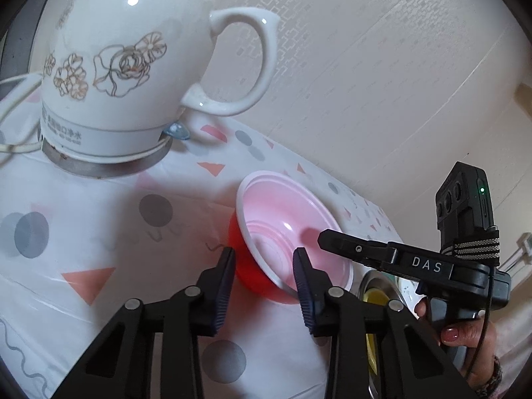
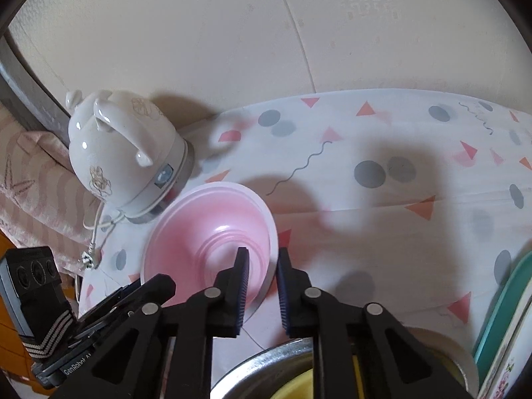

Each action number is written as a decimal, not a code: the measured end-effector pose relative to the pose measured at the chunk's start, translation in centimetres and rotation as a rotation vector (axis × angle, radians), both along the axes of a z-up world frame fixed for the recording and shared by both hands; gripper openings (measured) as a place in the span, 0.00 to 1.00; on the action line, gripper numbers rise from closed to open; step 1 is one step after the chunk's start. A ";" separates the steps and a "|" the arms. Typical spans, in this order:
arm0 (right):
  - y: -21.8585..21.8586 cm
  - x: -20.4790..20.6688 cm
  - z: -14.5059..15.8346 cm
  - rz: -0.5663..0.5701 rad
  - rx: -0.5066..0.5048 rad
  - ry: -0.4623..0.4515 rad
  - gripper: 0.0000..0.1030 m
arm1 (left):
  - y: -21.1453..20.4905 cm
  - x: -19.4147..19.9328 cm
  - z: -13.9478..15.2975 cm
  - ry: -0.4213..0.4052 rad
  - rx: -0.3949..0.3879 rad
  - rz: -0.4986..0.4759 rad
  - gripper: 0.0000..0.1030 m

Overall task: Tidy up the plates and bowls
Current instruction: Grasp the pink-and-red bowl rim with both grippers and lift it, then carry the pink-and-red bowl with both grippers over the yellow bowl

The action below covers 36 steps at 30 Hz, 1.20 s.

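Observation:
A bowl (image 1: 282, 229), red outside and pink-white inside, sits on the patterned tablecloth (image 1: 99, 219). My left gripper (image 1: 264, 262) is open with its fingers astride the bowl's near rim. My right gripper (image 2: 261, 266) is open too, its fingers on either side of the bowl's (image 2: 199, 232) right rim; its black fingers (image 1: 349, 244) reach over the bowl in the left wrist view. A steel bowl (image 2: 266, 369) with something yellow inside sits just below the grippers.
A white ceramic kettle (image 1: 126, 66) on a metal base stands left of the bowl, its cord (image 2: 96, 232) trailing off the table. A teal tray edge (image 2: 502, 302) is at the right. The wall (image 2: 232, 33) is close behind the table.

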State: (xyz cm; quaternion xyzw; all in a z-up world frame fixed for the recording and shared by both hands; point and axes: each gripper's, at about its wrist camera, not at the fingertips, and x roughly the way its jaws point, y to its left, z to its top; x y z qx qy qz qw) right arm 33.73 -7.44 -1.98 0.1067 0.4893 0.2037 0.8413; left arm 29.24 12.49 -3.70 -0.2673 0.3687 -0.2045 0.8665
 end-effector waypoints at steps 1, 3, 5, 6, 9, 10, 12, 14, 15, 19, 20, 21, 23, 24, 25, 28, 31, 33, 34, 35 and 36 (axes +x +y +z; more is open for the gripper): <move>-0.1 -0.2 0.2 -0.004 0.005 -0.008 0.14 | 0.1 -0.1 0.1 -0.009 -0.001 0.000 0.32; -0.2 -0.6 0.6 -0.002 0.001 -0.030 0.14 | 0.0 -0.3 0.4 -0.030 0.003 0.001 0.32; -0.2 -1.2 1.2 0.002 -0.011 -0.061 0.14 | -0.1 -0.5 0.6 -0.047 0.005 0.002 0.32; -0.2 -1.5 1.4 0.004 -0.014 -0.075 0.14 | 0.0 -0.6 0.7 -0.055 0.007 0.003 0.31; -0.2 -2.4 2.3 0.001 -0.013 -0.113 0.14 | 0.1 -0.8 1.1 -0.087 -0.003 0.008 0.31; -0.2 -2.8 2.6 0.002 -0.013 -0.128 0.14 | 0.2 -0.9 1.3 -0.100 -0.007 0.009 0.31; -0.2 -3.5 3.2 0.003 -0.020 -0.157 0.14 | 0.3 -1.4 1.8 -0.131 -0.018 0.009 0.31; -0.2 -4.4 3.8 0.001 -0.024 -0.187 0.14 | 0.2 -1.7 2.2 -0.161 -0.024 0.004 0.31; -0.3 -4.9 4.0 -0.005 -0.023 -0.203 0.14 | 0.1 -1.7 2.4 -0.179 -0.027 0.000 0.31; -0.9 -6.5 4.7 -0.020 -0.014 -0.240 0.14 | -0.4 -2.4 3.2 -0.238 -0.030 -0.018 0.31; -1.1 -7.0 4.9 -0.026 -0.015 -0.250 0.14 | -0.6 -2.5 3.3 -0.249 -0.034 -0.026 0.31; -1.4 -7.4 5.0 -0.030 -0.013 -0.257 0.14 | -0.8 -2.5 3.4 -0.260 -0.036 -0.036 0.31; -1.8 -8.1 5.2 -0.042 -0.006 -0.268 0.14 | -1.2 -2.8 3.7 -0.278 -0.041 -0.058 0.31; -2.3 -8.6 5.3 -0.054 -0.001 -0.278 0.14 | -1.4 -2.8 3.7 -0.283 -0.045 -0.069 0.31; -2.6 -9.0 5.4 -0.063 0.002 -0.285 0.14 | -1.7 -2.9 3.8 -0.289 -0.047 -0.081 0.31; -3.8 -10.4 5.6 -0.087 0.017 -0.300 0.14 | -2.9 -3.5 4.2 -0.321 -0.023 -0.122 0.31; -5.2 -11.5 5.5 -0.113 0.029 -0.307 0.14 | -4.7 -4.4 5.1 -0.365 0.036 -0.158 0.31; -6.0 -12.2 5.5 -0.138 0.029 -0.308 0.14 | -6.0 -5.2 5.8 -0.376 0.067 -0.181 0.31; -6.7 -12.6 5.4 -0.152 0.041 -0.309 0.14 | -6.6 -5.5 6.0 -0.373 0.083 -0.187 0.31; -7.2 -12.9 5.4 -0.163 0.051 -0.308 0.14 | -7.3 -5.7 6.2 -0.371 0.092 -0.197 0.31; -7.9 -13.3 5.3 -0.181 0.064 -0.306 0.14 | -7.7 -5.9 6.3 -0.364 0.092 -0.208 0.31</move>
